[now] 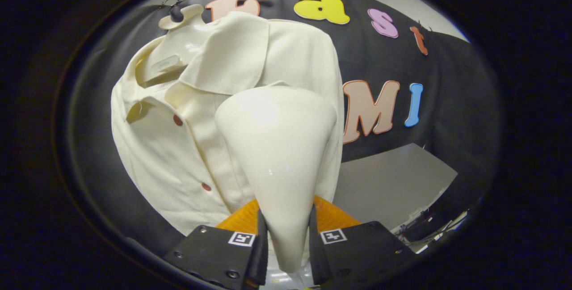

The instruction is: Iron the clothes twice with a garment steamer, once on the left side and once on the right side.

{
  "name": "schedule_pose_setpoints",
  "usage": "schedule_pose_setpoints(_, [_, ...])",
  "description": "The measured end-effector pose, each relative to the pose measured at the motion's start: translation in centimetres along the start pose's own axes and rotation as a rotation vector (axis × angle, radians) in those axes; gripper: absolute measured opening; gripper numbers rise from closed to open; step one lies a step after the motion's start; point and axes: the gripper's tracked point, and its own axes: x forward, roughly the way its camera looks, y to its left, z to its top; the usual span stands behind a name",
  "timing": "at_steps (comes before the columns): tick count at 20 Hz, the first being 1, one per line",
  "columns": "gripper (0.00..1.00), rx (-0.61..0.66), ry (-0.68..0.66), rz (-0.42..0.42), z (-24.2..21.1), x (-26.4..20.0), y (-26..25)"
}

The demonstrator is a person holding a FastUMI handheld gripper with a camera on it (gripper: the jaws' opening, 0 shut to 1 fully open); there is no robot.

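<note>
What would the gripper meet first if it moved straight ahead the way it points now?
The gripper is shut on the steamer, whose wide head would reach the cream shirt first. How close they are is hard to judge.

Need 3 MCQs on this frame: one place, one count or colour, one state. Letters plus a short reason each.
1. Where is the steamer relative to the gripper?
A. Between its fingers
B. Lying on the table
C. Hanging from the wall

2. How many buttons show on the front of the shirt?
A. Five
B. Two
C. None

3. What state is the gripper in?
A. Wide open, nothing in it
B. Shut on the shirt collar
C. Shut on the steamer

Answers:
1 A: the steamer's narrow end sits between the two fingers, its wide head ahead of them against the shirt.
2 B: one button below the collar, another button lower down.
3 C: both fingers press on the steamer's sides.
</note>
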Motion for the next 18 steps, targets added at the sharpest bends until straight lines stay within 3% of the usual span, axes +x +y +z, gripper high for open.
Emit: schedule_pose_setpoints(18, [0.39,-0.020,0.178,0.004,-10.9,3.6,-1.5])
